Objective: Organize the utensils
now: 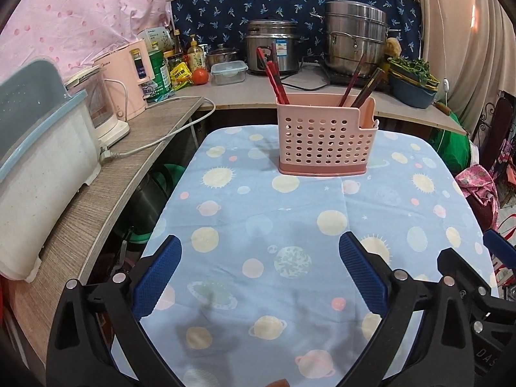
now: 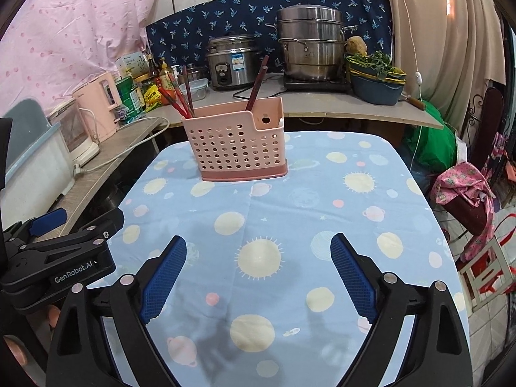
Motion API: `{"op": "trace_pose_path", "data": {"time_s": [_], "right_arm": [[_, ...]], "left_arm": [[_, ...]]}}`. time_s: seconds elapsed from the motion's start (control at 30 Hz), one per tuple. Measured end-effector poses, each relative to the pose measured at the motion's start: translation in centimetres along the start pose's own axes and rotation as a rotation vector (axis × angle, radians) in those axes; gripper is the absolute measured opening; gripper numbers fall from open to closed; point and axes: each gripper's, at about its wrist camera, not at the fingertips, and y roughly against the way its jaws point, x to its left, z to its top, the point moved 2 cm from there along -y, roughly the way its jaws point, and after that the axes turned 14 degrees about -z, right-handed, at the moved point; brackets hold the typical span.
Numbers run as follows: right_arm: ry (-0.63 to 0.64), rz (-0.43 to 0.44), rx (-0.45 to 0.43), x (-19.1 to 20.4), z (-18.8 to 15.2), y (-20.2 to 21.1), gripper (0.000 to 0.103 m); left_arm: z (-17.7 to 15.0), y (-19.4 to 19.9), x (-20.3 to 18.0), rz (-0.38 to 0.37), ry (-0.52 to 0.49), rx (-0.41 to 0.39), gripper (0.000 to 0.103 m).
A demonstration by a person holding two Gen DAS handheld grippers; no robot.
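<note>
The left hand-held gripper (image 1: pixel 259 251) hovers spread wide and empty over the desk (image 1: pixel 290 219); the right hand-held gripper (image 2: pixel 258 251) likewise. Chopsticks (image 1: pixel 274 74) stand in the pink holder (image 1: pixel 322 142) at the desk's far edge. No loose utensil shows, so sorting looks complete or unstarted; any next move needs a forward reach to the holder.

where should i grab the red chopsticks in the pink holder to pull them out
Grip the red chopsticks on the bare upper shafts above the pink holder rim, coming from above. They lean left out of the left compartment, so tilt the open left gripper to match and pinch across them.
</note>
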Motion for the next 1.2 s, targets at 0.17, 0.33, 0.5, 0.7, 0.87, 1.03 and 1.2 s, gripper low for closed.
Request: {"op": "trace_pose_path", "data": {"time_s": [0.17,0.33,0.5,0.7,0.87,1.03,1.2], "right_arm": [[0.003,0.0,0.009,0.2,-0.3,-0.2,0.097],[-0.002,-0.006,0.011,0.2,-0.4,-0.4,0.097],[0.001,-0.011,0.008,0.4,-0.4,-0.5,0.097],[0.004,-0.01,0.011,0.6,-0.4,-0.6,0.097],[0.004,-0.015,0.016,0.8,-0.5,-0.8,0.097],[0.003,-0.021,0.02,0.9,-0.6,-0.8,0.097],[0.003,-0.022,0.021,0.9,-0.6,-0.8,0.097]], "left_arm": [[-0.3,-0.3,-0.1,0.006,-0.006,0.013,0.094],[-0.5,-0.4,-0.1,0.012,-0.018,0.017,0.094],[-0.7,-0.6,-0.1,0.014,-0.018,0.023,0.094],[-0.8,-0.7,-0.1,0.015,-0.018,0.026,0.094],[-1.0,-0.8,0.1,0.016,-0.014,0.028,0.094],[-1.1,-0.8,0.2,0.017,-0.015,0.027,0.094],[-1.1,-0.9,0.2,0.018,-0.017,0.027,0.094]]}}
